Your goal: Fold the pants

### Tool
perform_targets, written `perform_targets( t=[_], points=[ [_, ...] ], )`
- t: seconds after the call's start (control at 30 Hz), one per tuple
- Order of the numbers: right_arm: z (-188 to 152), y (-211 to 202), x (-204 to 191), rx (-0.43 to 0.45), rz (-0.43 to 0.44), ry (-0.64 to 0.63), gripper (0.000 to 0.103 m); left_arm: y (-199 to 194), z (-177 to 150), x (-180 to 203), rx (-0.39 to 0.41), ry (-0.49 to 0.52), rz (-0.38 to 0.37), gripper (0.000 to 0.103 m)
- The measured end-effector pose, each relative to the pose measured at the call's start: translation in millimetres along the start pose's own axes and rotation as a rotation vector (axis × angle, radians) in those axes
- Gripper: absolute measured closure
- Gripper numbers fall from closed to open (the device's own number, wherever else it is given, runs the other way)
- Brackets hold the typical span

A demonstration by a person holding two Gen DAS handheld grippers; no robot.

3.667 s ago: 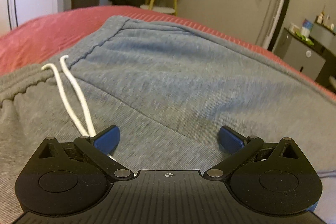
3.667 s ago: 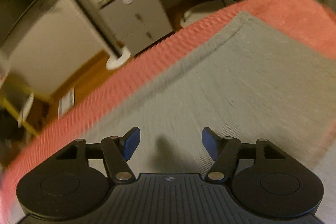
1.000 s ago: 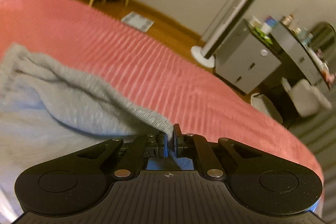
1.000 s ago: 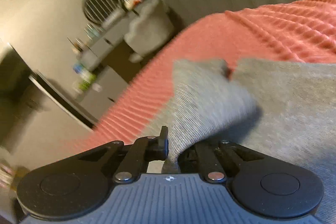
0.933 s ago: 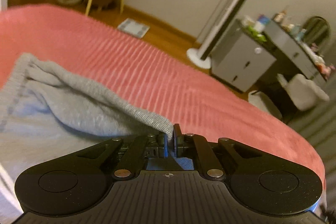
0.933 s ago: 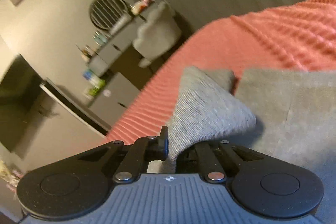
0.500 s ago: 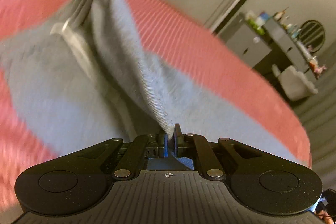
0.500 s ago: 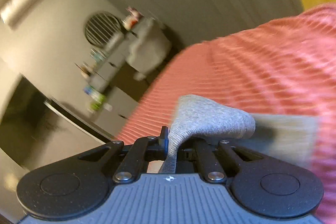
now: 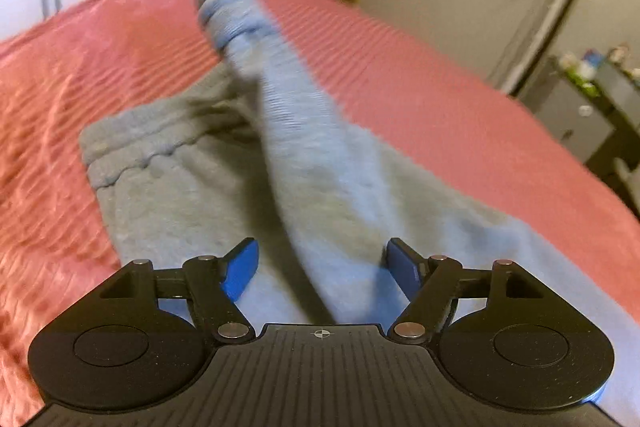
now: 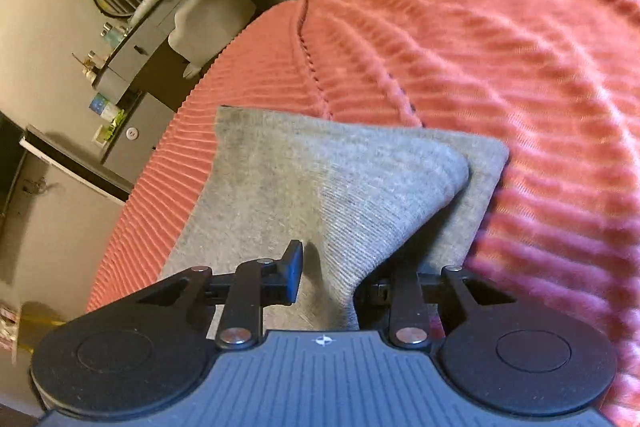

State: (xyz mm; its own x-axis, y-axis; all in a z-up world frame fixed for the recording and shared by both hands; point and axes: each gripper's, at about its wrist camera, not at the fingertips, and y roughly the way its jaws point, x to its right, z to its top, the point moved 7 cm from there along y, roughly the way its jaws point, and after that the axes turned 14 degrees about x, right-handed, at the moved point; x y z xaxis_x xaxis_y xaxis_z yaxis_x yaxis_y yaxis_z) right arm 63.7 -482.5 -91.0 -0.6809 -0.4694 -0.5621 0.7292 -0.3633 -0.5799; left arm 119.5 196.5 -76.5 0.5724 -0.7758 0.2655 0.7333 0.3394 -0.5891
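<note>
With both tools' jaws just opening to lay the fold, left tool [image 9: 318, 263] wide, right tool [image 10: 340, 267] narrow, grey knit sweatpants [image 9: 192, 187] settle doubled on the ribbed coral bedspread [image 10: 520, 67].

- Pants [image 9: 208, 195]: grey knit cloth, matt, soft fleecy face; ribbed weave visible on the raised fold [image 10: 360, 219] at the centre of the right wrist view.
- Bedspread [image 10: 500, 47]: coral-pink cloth, raised ribbed pile, faint sheen on the ridges.
- Left gripper [image 9: 322, 263]: matt black plastic body, finely grooved lower plate, bright metal pivot pins, smooth blue pads.
- Right gripper [image 10: 332, 279]: same matt black plastic, metal pins.
- Cabinet [image 10: 132, 131], left of frame: smooth grey finish.
</note>
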Motion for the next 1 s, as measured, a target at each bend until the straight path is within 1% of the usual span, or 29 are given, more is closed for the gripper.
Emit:
perform_targets(
  t=[0.03,0.07,0.1,0.13,0.17,0.2,0.23,0.3,0.33,0.37,0.4,0.47,0.53,0.57,0.6,0.63,0.67,0.7,0.73,0.77,0.8,0.83,0.87,0.93,0.97,1.0],
  points=[
    [-0.7,1.6,0.3,-0.007,0.004,0.003,0.083,7.8,1.8,-3.6,-0.019,-0.038,-0.013,0.040],
    [-0.3,2.5,-0.2,-0.011,-0.001,-0.004,0.089,13.7,4.0,-5.4,-0.039,-0.071,-0.031,0.053],
    [1.9,3.9,-3.6,-0.009,0.004,-0.019,0.098,18.6,6.6,-6.2,-0.063,-0.098,-0.035,0.085],
    [3.3,3.9,-7.3,-0.008,0.010,-0.044,0.098,20.5,11.3,-9.7,-0.085,-0.123,-0.033,0.091],
    [6.4,3.6,-12.1,-0.004,0.006,-0.067,0.098,16.7,15.4,-14.6,-0.083,-0.143,-0.044,0.091],
    [11.3,0.9,-16.0,0.010,0.008,-0.085,0.098,8.5,24.2,-14.9,-0.050,-0.151,-0.075,0.091],
    [17.0,-2.5,-20.4,0.024,0.031,-0.092,0.098,-3.8,34.6,-14.5,0.000,-0.136,-0.108,0.091],
    [33.3,-11.2,-24.7,0.057,0.092,-0.038,0.098,-27.2,50.8,-16.7,0.087,-0.089,-0.156,0.091],
    [40.3,-14.5,-23.8,0.074,0.112,-0.001,0.098,-34.5,54.7,-20.1,0.103,-0.077,-0.161,0.091],
    [44.9,-16.6,-21.8,0.089,0.118,0.017,0.098,-38.9,54.3,-26.3,0.100,-0.074,-0.166,0.090],
    [47.5,-17.6,-19.6,0.103,0.107,0.000,0.098,-39.5,48.5,-33.2,0.087,-0.072,-0.161,0.090],
    [42.6,-15.5,-17.0,0.105,0.073,-0.089,0.098,-27.8,27.7,-45.3,0.022,-0.022,-0.106,0.088],
    [28.1,-9.5,-12.0,0.090,0.021,-0.219,0.097,-10.7,-1.4,-59.6,-0.072,0.072,0.003,0.073],
    [21.2,-6.0,-8.6,0.077,-0.016,-0.278,0.097,-8.2,-9.3,-64.8,-0.093,0.086,0.033,0.071],
    [16.4,-3.6,-5.0,0.066,-0.056,-0.319,0.093,-12.7,-9.8,-69.0,-0.078,0.059,0.021,0.069],
    [13.7,-2.4,-1.6,0.056,-0.095,-0.358,0.091,-17.3,-5.1,-70.0,-0.057,0.029,0.022,0.061],
    [15.5,-4.3,-0.6,0.065,-0.116,-0.381,0.090,-24.8,1.8,-75.7,-0.031,-0.005,0.052,0.052],
    [19.5,-10.0,-2.5,0.098,-0.133,-0.406,0.084,-30.8,9.4,-81.2,-0.007,-0.026,0.101,0.037],
    [26.6,-16.1,-4.0,0.132,-0.166,-0.439,0.070,-38.1,12.8,-80.5,0.022,-0.034,0.135,0.036],
    [33.7,-21.5,-5.0,0.163,-0.210,-0.474,0.063,-46.3,21.0,-82.8,0.057,-0.027,0.147,0.035],
    [42.9,-28.3,-6.7,0.202,-0.261,-0.514,0.058,-54.7,30.3,-82.3,0.083,0.000,0.153,0.035],
    [50.6,-35.1,-10.9,0.236,-0.273,-0.538,0.058,-63.0,38.9,-78.3,0.103,0.036,0.154,0.034],
    [54.9,-42.1,-18.0,0.259,-0.244,-0.547,0.058,-67.6,44.4,-71.9,0.121,0.079,0.147,0.033],
    [56.6,-53.0,-39.4,0.269,-0.128,-0.542,0.058,-78.8,50.0,-55.1,0.138,0.207,0.119,0.023],
    [50.3,-57.3,-54.4,0.249,-0.050,-0.545,0.056,-83.1,49.8,-41.4,0.145,0.271,0.094,0.021],
    [40.7,-60.2,-69.7,0.221,0.022,-0.556,0.052,-87.2,45.4,-29.1,0.154,0.316,0.057,0.017]
  ],
)
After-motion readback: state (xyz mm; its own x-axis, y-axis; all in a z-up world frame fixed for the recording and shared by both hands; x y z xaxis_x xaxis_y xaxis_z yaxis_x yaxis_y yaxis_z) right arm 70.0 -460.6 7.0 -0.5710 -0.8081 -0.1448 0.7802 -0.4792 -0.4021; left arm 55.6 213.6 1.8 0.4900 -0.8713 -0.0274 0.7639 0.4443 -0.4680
